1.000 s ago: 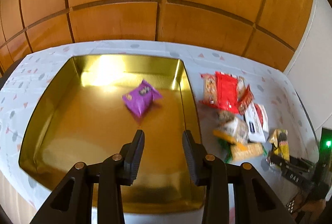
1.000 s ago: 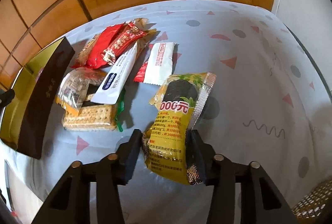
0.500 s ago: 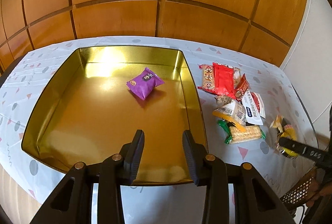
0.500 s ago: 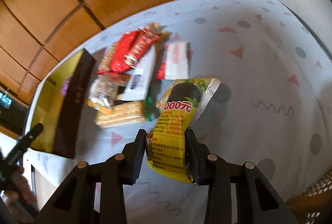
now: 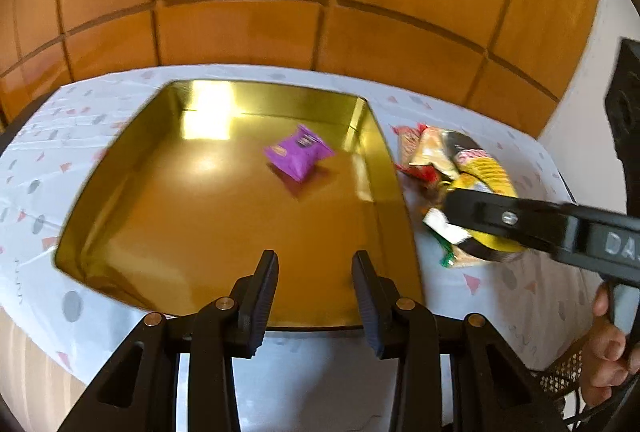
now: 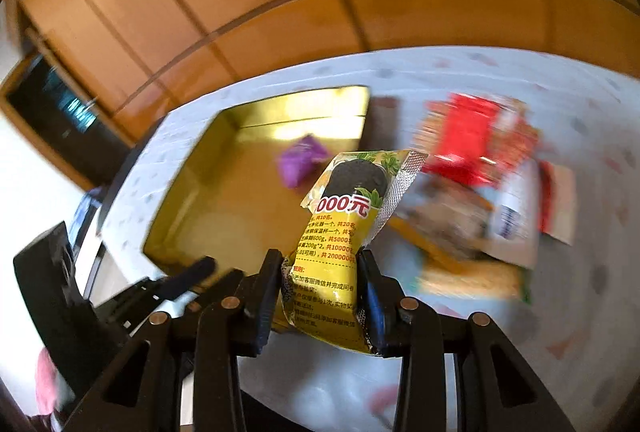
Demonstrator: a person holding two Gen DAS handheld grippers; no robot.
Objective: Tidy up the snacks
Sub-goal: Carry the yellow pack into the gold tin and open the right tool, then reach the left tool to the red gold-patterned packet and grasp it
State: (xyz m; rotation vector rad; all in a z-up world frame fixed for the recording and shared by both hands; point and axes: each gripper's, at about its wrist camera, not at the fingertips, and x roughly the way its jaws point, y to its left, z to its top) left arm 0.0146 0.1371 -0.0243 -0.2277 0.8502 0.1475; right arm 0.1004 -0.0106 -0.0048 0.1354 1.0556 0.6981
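Observation:
A gold tin tray (image 5: 224, 216) sits on the patterned tablecloth with one purple snack packet (image 5: 298, 155) inside; both show in the right wrist view, tray (image 6: 224, 191) and purple packet (image 6: 300, 159). My right gripper (image 6: 320, 296) is shut on a yellow snack packet (image 6: 344, 232) and holds it in the air near the tray's right side. It shows in the left wrist view (image 5: 480, 171) over the snack pile. My left gripper (image 5: 314, 292) is open and empty above the tray's near edge.
A pile of loose snacks (image 6: 480, 191) lies on the tablecloth right of the tray: red packets, a white bar, crackers. Wooden wall panels (image 5: 320, 11) stand behind the table. The table's near edge (image 5: 120, 332) is below my left gripper.
My right gripper closed on the yellow packet, lifted it off the table and carried it left toward the tray. My left gripper pulled back a little and stayed open.

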